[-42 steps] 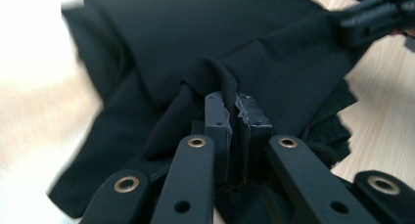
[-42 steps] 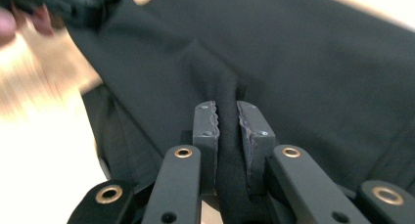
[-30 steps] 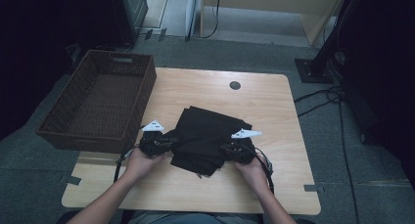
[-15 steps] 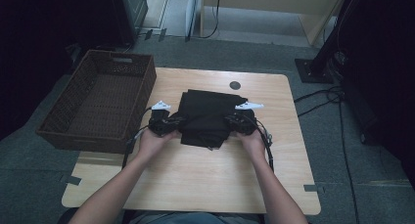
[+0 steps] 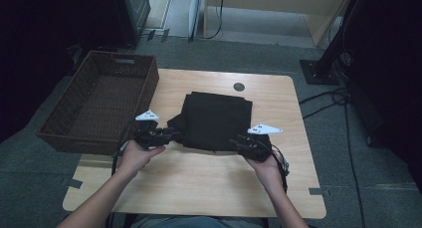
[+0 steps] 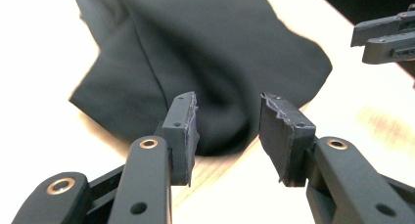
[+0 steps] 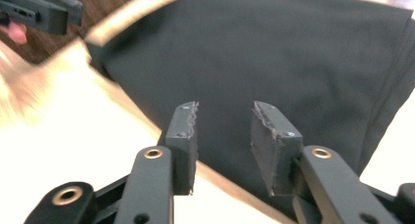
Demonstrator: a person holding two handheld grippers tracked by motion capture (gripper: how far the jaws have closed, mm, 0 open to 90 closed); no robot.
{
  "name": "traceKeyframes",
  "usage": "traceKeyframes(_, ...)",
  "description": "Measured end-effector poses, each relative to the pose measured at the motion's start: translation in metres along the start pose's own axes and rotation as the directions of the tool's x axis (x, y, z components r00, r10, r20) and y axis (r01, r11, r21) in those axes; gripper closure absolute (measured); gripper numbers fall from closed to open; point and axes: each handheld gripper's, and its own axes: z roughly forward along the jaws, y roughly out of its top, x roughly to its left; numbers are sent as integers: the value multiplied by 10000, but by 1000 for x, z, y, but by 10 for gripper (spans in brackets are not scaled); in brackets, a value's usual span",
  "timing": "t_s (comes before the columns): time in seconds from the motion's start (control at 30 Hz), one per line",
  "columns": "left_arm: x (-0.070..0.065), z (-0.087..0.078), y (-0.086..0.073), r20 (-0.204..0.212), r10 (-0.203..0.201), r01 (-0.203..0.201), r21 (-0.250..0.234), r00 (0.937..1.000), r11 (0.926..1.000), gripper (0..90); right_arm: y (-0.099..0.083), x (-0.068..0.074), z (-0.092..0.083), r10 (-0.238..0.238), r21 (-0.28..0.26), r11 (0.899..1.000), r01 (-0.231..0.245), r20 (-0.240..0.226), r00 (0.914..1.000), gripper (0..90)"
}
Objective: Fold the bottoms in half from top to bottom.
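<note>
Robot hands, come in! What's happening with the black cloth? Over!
Left gripper open, right gripper open, both at near edge of folded black cloth. Cloth flat on table. Basket off left, nothing blocking.

Both tongs, left [image 5: 171,136] and right [image 5: 239,143], have released the black cloth [image 5: 215,119] and pulled back.

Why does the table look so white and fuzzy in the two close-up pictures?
Left gripper view: glare washes the wooden table almost white around the black cloth. Right gripper view: the left edge smears with motion blur near the left gripper. High view: dim, dark surroundings, table evenly lit.
</note>
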Motion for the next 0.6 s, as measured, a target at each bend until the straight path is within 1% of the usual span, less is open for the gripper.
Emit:
traceKeyframes(0.03,-1,-3,4,-6,26,-26,-107,10000,9999,573,5,2,-1,-107,-102,9999,108,45,9999,662)
traceKeyframes(0.1,-2,-2,13,-162,224,-225,-70,9996,9997,573,13,5,2,-328,-123,9994,330,139,9994,689)
traceKeyframes(0.17,0,5,19,-250,234,-234,39,9994,9997,573,18,5,12,-357,-115,9993,358,127,9993,700)
traceKeyframes(0.23,4,16,21,-248,114,-109,217,9996,9997,561,19,5,25,-321,-28,9995,321,146,9994,702)
traceKeyframes(0.3,8,28,20,-256,-72,84,468,9996,9989,546,17,5,38,-230,97,9997,228,195,9995,706)
traceKeyframes(0.37,10,38,19,-252,-233,248,597,9994,9979,533,15,5,49,-174,159,9997,171,194,9997,716)
traceKeyframes(0.4,10,42,17,-236,-270,284,598,9994,9978,532,14,5,54,-107,173,9998,103,215,9997,719)
traceKeyframes(0.47,10,48,13,-52,-415,417,621,9991,9972,534,12,6,61,53,153,9999,-56,195,9998,723)
traceKeyframes(0.5,9,50,11,14,-405,404,627,9992,9972,553,12,8,64,45,149,9999,-49,213,9998,725)
traceKeyframes(0.53,8,53,8,36,-313,309,747,9995,9967,571,11,9,68,8,159,9999,-11,190,9998,727)
traceKeyframes(0.6,8,60,3,-146,-109,124,1046,9998,9944,610,7,13,75,-129,339,9994,121,227,9997,728)
